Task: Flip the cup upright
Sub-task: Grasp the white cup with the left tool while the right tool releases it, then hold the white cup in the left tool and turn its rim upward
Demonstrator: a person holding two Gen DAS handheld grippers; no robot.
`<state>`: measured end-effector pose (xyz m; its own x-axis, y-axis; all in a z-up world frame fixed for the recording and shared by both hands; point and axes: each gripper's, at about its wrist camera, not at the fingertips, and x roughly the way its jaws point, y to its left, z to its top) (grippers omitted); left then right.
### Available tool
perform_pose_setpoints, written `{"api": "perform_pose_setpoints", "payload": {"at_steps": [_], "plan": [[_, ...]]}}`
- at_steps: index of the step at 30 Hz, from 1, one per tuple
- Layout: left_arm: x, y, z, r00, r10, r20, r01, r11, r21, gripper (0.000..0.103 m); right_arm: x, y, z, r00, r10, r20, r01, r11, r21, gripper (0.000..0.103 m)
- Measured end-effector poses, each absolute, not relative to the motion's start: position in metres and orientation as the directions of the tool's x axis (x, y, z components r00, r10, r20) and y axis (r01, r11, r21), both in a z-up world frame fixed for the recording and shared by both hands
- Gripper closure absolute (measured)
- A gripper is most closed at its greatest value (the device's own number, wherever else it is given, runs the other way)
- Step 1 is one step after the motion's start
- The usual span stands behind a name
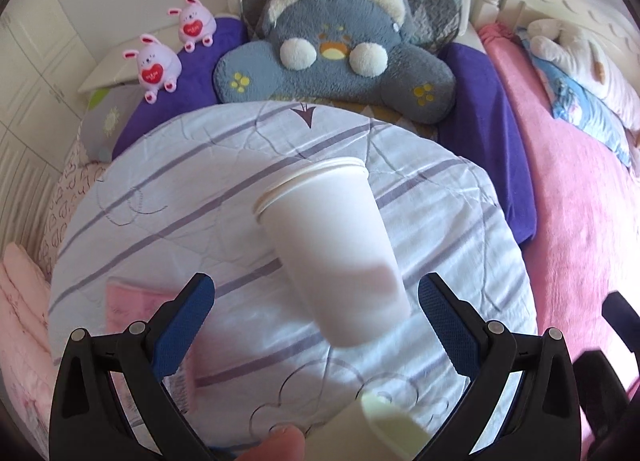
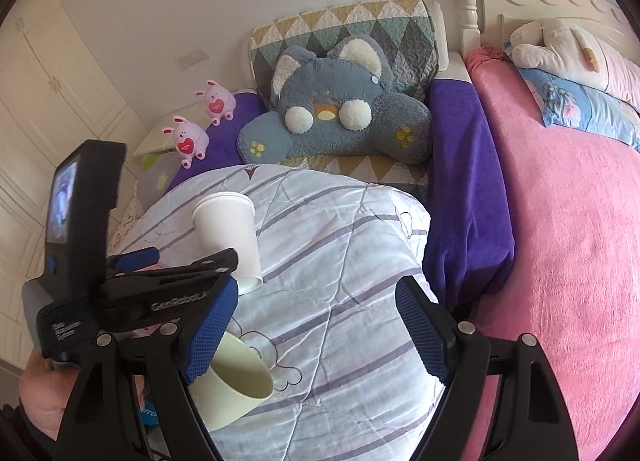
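White paper cup [image 1: 332,245] on the striped quilt [image 1: 460,221] of the bed, seen tilted, rim pointing away toward the grey cat cushion [image 1: 336,57], base toward the camera. From the right wrist view the same cup [image 2: 230,237] looks mouth-up and leaning, base near the quilt; whether it rests on the quilt or hangs free, cannot tell. Left gripper [image 1: 316,297] fingers spread wide, one blue pad [image 1: 188,325] well to the left of the cup, the other to its right, neither touching the wall. The cup's base end sits between the fingers but nearer the right one. Right gripper [image 2: 316,321] fingers likewise spread, holding nothing, above bare quilt. A second, pale green cup [image 2: 240,389] lies just beside the right gripper's left finger, mouth open to the right; in the left view it shows only as a blur at the bottom edge. Judgement: the step in hand is either a release or a grasp of the white cup by the left gripper. To do it well: centre the cup between the pads first, shift left gripper slightly right, close gently on the lower wall since thin paper will crush, then settle the base flat. The soft, creased quilt gives poor footing; press a level spot, let go slowly, withdraw straight back without brushing the rim.
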<state>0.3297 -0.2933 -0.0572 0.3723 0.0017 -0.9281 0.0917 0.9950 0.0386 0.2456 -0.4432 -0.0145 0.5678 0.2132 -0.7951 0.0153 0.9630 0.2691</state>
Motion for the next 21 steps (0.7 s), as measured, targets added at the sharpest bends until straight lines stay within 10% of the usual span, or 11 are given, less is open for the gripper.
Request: {"api": "perform_pose_setpoints", "payload": {"at_steps": [17,21], "plan": [[0.373,-0.276,-0.101,0.261,0.026,-0.965,0.024,0.999,0.033,0.007,0.296,-0.435,-0.043,0.493,0.269,-0.827,-0.064,0.96,0.274,0.021],[0.375,-0.273,-0.104,0.253,0.013,-0.967,0.044,0.999,0.025,0.023,0.303,-0.428,-0.048,0.481,0.278,-0.832,-0.076,0.958,0.277,0.021]]}}
